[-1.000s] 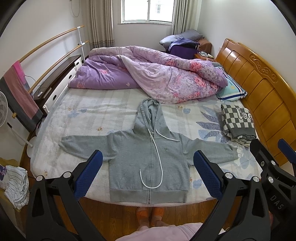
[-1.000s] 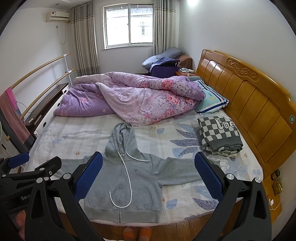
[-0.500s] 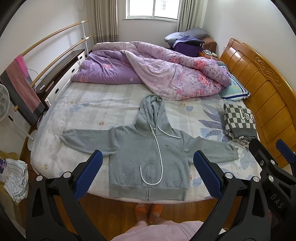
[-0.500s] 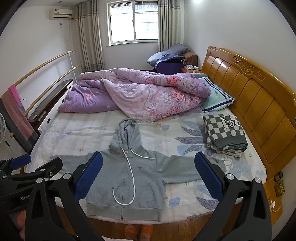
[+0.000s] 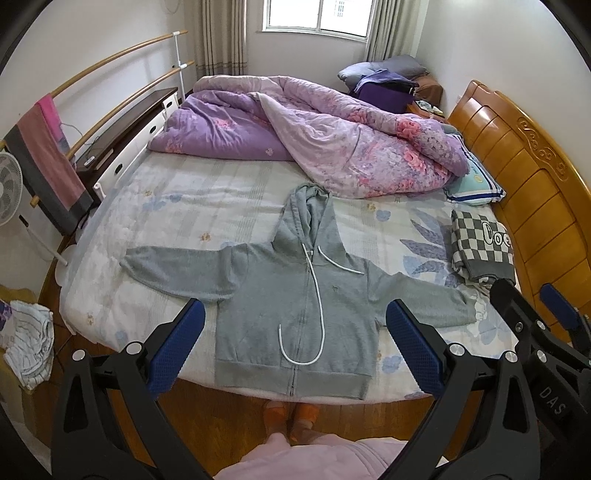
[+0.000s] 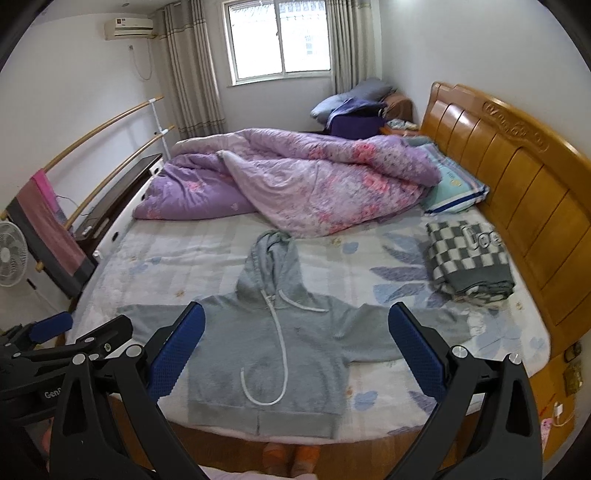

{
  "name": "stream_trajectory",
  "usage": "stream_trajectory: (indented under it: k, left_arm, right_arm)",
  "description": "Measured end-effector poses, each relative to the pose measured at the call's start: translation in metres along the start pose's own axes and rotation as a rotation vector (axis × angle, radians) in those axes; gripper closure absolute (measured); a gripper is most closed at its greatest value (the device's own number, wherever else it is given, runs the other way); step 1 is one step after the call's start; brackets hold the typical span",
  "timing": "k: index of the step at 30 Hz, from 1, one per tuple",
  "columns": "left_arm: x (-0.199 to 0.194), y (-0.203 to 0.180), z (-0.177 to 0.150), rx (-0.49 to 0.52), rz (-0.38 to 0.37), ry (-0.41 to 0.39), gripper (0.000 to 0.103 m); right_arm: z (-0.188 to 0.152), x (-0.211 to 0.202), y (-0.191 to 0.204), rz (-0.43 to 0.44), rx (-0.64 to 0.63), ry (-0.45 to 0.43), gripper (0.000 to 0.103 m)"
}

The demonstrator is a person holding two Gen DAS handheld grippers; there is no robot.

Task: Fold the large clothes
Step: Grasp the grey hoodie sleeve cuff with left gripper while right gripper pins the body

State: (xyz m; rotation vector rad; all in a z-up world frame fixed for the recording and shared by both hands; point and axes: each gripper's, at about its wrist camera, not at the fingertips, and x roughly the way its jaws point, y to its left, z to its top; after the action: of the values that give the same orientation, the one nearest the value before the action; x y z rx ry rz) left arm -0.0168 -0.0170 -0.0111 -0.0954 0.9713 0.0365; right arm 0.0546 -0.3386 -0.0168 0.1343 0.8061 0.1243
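A grey hoodie [image 5: 295, 295] lies flat and face up on the bed [image 5: 207, 206], near its front edge. Its sleeves are spread to both sides, its hood points toward the quilt [image 5: 332, 147], and its hem lies along the mattress edge. A white drawstring [image 5: 317, 302] loops down over the zipped front.

The left gripper [image 5: 295, 332] hangs above the front edge of the bed with its jaws wide and nothing between them; the blue pads [image 5: 177, 347] frame the hoodie's body. The right gripper [image 6: 295, 343] is also spread wide and empty, just beside the left one. Each gripper shows at the edge of the other's view.

Compared with a second ago, both cameras have tipped and risen a little. The hoodie sits lower and farther left in the left view, so more of the floor and the person's orange slippers [image 5: 291, 417] show below the hem. In the right view more of the window [image 6: 280, 37] wall and the air conditioner [image 6: 129, 27] appear, and the right sleeve is more exposed. The hoodie itself has not moved or been touched, and neither gripper has changed its opening.

A folded checkered cloth [image 5: 480, 247] rests near the wooden headboard [image 5: 535, 177], well apart from the hoodie's right cuff. A striped pillow [image 5: 476, 184] lies beside the quilt.
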Motion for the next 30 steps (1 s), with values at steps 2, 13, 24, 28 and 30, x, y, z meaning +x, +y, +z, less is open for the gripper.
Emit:
stream_trajectory:
  k: [2, 13, 24, 28, 30]
  left_arm:
    - [0.002, 0.0, -0.001, -0.011, 0.006, 0.009, 0.005]
    - [0.01, 0.008, -0.003, -0.102, 0.021, 0.043, 0.005]
    - [0.012, 0.05, -0.025, -0.289, 0.114, 0.052, 0.005]
    - [0.007, 0.077, -0.033, -0.378, 0.16, -0.019, 0.005]
    - [0.007, 0.088, -0.033, -0.389, 0.204, -0.03, 0.005]
  right_arm:
    - [0.002, 0.005, -0.002, 0.032, 0.009, 0.014, 0.007]
    - [0.005, 0.013, -0.003, 0.228, -0.009, -0.041, 0.007]
    - [0.004, 0.03, 0.017, 0.38, -0.05, -0.066, 0.007]
    - [0.004, 0.043, 0.031, 0.414, -0.074, -0.046, 0.007]
    - [0.004, 0.052, 0.04, 0.436, -0.092, -0.021, 0.007]
